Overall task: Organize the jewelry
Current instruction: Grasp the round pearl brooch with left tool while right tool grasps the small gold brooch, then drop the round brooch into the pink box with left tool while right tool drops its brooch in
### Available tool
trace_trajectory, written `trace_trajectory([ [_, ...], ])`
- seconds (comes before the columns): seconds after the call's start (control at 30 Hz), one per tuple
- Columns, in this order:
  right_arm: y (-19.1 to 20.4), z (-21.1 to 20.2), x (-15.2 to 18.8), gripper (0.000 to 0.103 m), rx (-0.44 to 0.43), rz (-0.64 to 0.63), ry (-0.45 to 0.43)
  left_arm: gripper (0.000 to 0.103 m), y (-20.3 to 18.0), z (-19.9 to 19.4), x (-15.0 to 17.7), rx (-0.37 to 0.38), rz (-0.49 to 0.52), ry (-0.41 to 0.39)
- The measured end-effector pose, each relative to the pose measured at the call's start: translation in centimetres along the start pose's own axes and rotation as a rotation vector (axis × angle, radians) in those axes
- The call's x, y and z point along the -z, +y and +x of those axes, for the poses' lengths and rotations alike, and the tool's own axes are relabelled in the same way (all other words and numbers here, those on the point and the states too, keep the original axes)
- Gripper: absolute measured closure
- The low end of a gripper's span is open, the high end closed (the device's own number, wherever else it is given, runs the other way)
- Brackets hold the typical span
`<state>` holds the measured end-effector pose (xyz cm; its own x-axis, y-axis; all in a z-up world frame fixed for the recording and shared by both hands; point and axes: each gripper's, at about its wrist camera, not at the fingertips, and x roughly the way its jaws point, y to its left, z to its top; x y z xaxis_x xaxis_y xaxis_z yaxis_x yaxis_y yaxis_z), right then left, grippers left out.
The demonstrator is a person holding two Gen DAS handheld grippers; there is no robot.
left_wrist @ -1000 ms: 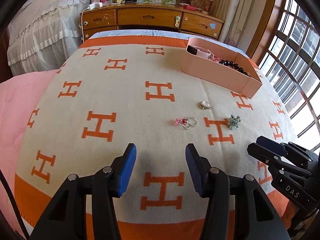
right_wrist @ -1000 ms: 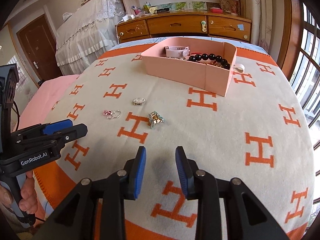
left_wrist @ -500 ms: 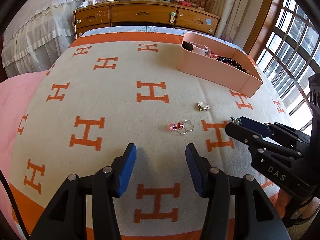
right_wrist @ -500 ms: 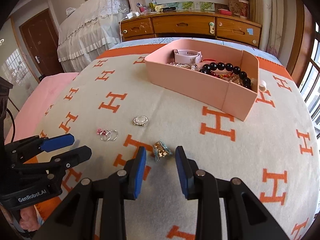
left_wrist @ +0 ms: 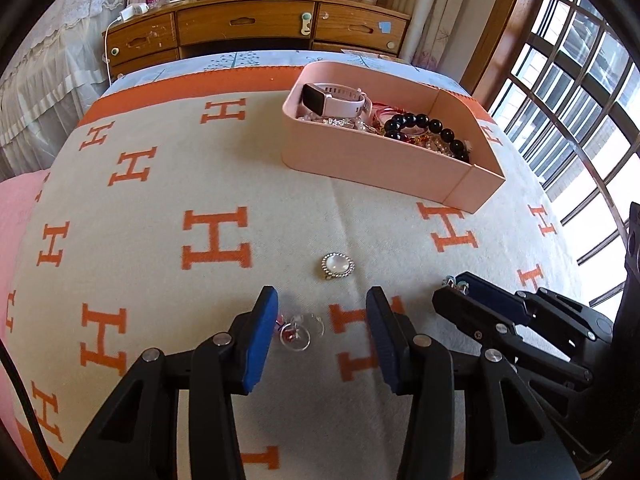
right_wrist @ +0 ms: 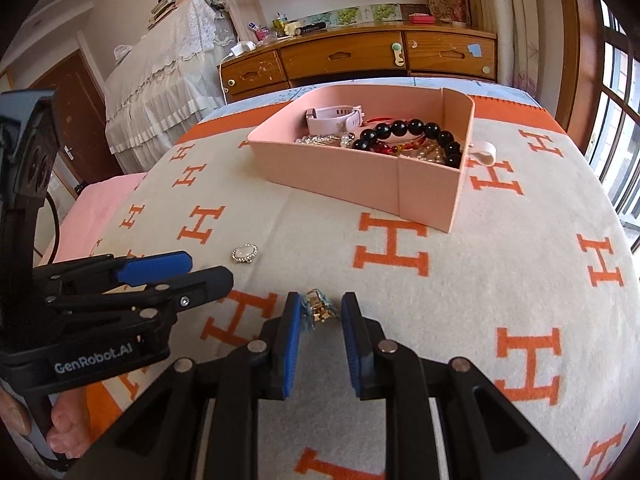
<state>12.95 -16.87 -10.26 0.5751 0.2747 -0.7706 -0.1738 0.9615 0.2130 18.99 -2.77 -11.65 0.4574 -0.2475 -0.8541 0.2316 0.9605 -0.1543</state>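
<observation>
Both grippers have come down and forward onto the blanket [left_wrist: 160, 240] since a second ago, each now bracketing a piece of jewelry. Right gripper [right_wrist: 317, 312] has its jaws partly open, narrower than the left's, with the small flower-shaped brooch [right_wrist: 318, 307] lying between the fingertips; its left pad looks to be touching the brooch, the right pad just apart, so nothing is gripped yet. Left gripper [left_wrist: 318, 314] stands wide open, and the linked rings with a pink charm [left_wrist: 298, 330] lie on the blanket between its fingers, nearer the left finger. A round white stone ring [left_wrist: 338, 266] sits just beyond, untouched. The pink box [right_wrist: 360, 178], already holding a watch and beads, lies farther off and to the right, nearer the right gripper, which likely only needs to close.
</observation>
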Motion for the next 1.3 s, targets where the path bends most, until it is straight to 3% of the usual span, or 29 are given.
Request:
trace_trajectory([
  [0.13,-1.1,-0.3,0.1,0.082,-0.024,0.050,-0.012,0.074,-1.0,1.2,-0.7,-0.018,-0.021,0.020],
  [0.33,-1.9,-0.4,0.3,0.082,-0.068,0.082,-0.022,0.076,-2.9,1.8,-0.9,-0.109,0.023,-0.002],
  [0.4,-2.1,-0.5,0.3,0.082,-0.081,0.090,-0.024,0.080,-3.5,1.9,-0.9,-0.138,0.041,-0.007],
  [0.43,-2.2,-0.5,0.3,0.082,-0.085,0.092,-0.025,0.088,-3.7,1.9,-0.9,-0.138,0.046,-0.007],
  [0.53,-2.5,-0.5,0.5,0.082,-0.097,0.103,-0.029,0.089,-4.4,1.9,-0.9,-0.160,0.056,-0.010],
  [0.73,-3.1,-0.8,0.7,0.082,-0.103,0.120,-0.037,0.089,-2.7,1.0,-0.4,-0.071,-0.046,-0.043],
  [1.0,-3.2,-2.4,0.3,0.082,-0.130,0.137,-0.069,0.089,-1.8,-3.5,-0.4,-0.100,-0.055,-0.132],
  [1.17,-3.0,-5.5,-2.1,0.082,-0.137,0.113,-0.122,0.089,-1.5,-6.7,-2.9,-0.076,-0.043,-0.181],
  [1.3,-4.1,-7.9,-6.3,0.082,-0.146,0.124,-0.187,0.089,-1.9,-7.5,-6.5,-0.010,-0.026,-0.161],
])
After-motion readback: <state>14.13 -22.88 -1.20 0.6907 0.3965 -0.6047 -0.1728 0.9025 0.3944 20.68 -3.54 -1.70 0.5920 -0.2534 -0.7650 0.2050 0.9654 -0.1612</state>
